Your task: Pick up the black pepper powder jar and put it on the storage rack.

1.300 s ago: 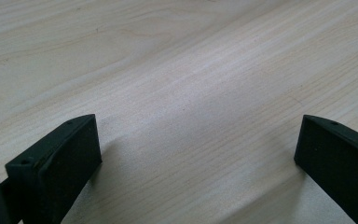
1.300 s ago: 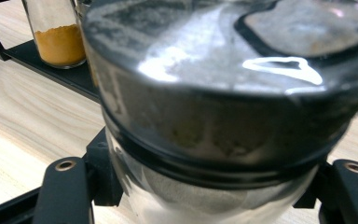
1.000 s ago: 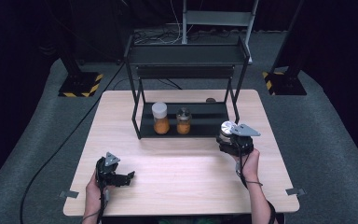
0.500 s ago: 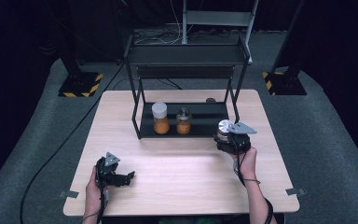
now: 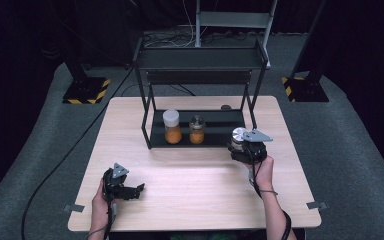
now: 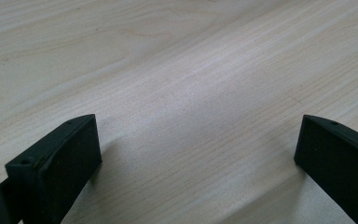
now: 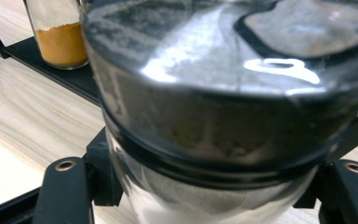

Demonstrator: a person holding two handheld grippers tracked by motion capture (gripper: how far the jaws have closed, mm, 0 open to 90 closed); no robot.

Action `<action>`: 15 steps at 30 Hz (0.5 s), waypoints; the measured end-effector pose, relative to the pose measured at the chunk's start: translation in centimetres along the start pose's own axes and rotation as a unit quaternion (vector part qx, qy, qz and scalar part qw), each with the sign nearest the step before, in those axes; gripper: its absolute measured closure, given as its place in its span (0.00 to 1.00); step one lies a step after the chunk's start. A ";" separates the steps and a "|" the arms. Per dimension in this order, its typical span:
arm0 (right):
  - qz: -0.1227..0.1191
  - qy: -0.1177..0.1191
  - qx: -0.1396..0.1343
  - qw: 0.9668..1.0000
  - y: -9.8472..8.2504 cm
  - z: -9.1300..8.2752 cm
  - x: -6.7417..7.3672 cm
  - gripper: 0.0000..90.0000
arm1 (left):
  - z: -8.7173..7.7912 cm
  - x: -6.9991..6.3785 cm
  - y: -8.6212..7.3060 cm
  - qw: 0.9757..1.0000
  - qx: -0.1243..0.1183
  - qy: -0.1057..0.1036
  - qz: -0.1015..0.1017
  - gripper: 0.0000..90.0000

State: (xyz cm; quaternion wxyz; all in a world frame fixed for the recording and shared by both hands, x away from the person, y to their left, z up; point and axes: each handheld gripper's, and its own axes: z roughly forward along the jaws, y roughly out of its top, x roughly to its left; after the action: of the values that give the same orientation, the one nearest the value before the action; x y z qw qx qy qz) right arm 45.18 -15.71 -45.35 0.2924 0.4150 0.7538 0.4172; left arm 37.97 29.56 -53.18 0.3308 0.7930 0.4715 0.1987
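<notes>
A glass jar with a shiny metal lid [image 5: 238, 134] is held just off the right front corner of the black rack's lower shelf [image 5: 222, 122]. My right gripper [image 5: 241, 148] is shut on it. In the right gripper view the jar [image 7: 214, 107] is very close, with both pads [image 7: 65, 191] pressed on its glass sides below the lid. On the shelf stand a white-lidded jar of orange powder [image 5: 172, 126] and a smaller jar of orange powder [image 5: 197, 129]. My left gripper [image 5: 138, 190] rests open on the table at the front left, its jaws [image 6: 196, 154] wide apart over bare wood.
The black two-level rack [image 5: 200, 60] stands at the table's far middle, its upright posts flanking the lower shelf. A small brown object [image 5: 225, 106] lies on the table behind the rack. A cable [image 5: 65, 155] runs across the floor at the left.
My right gripper has shifted slightly left toward the rack with the jar in it. The left gripper has stayed put.
</notes>
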 end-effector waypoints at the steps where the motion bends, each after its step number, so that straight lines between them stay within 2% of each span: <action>1: 0.000 0.000 0.000 1.000 0.0 0.0 0.0 0.34 | 0.0 0.0 0.0 1.000 0.000 0.000 0.000 0.00; 15: -0.003 0.000 0.005 1.000 0.6 0.5 0.0 0.34 | 0.0 0.0 0.0 1.000 0.000 0.000 0.000 0.00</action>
State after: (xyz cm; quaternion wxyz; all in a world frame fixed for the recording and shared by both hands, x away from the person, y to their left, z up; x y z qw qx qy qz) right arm 45.82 -15.34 -45.12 0.2918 0.4138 0.7572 0.4127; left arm 37.97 29.56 -53.18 0.3307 0.7929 0.4716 0.1989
